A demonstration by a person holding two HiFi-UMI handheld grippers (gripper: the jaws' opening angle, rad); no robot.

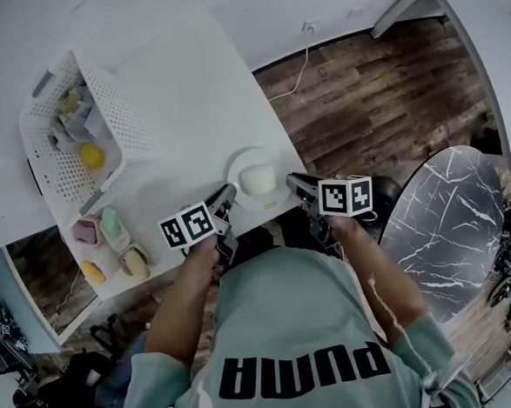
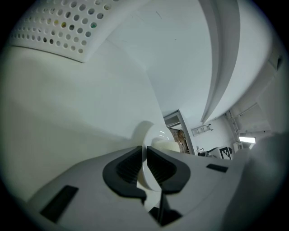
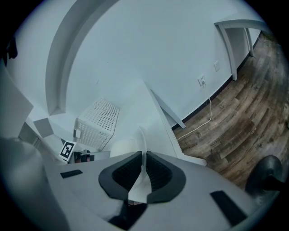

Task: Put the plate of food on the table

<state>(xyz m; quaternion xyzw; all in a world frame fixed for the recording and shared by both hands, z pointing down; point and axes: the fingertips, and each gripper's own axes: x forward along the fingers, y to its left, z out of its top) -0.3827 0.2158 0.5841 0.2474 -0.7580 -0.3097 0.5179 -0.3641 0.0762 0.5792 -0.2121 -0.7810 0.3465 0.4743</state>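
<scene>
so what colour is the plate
White; the plate shows best in the head view.

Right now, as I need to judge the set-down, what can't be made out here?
- Whether the plate touches the table: head view looks steeply down; gripper views see it edge-on.
- What the pale food is: too small in head view, partly jaw-hidden elsewhere.
- Contents of the basket: tiny, behind its perforated wall.
- Plate's side rims: covered by the left gripper and right gripper.
</scene>
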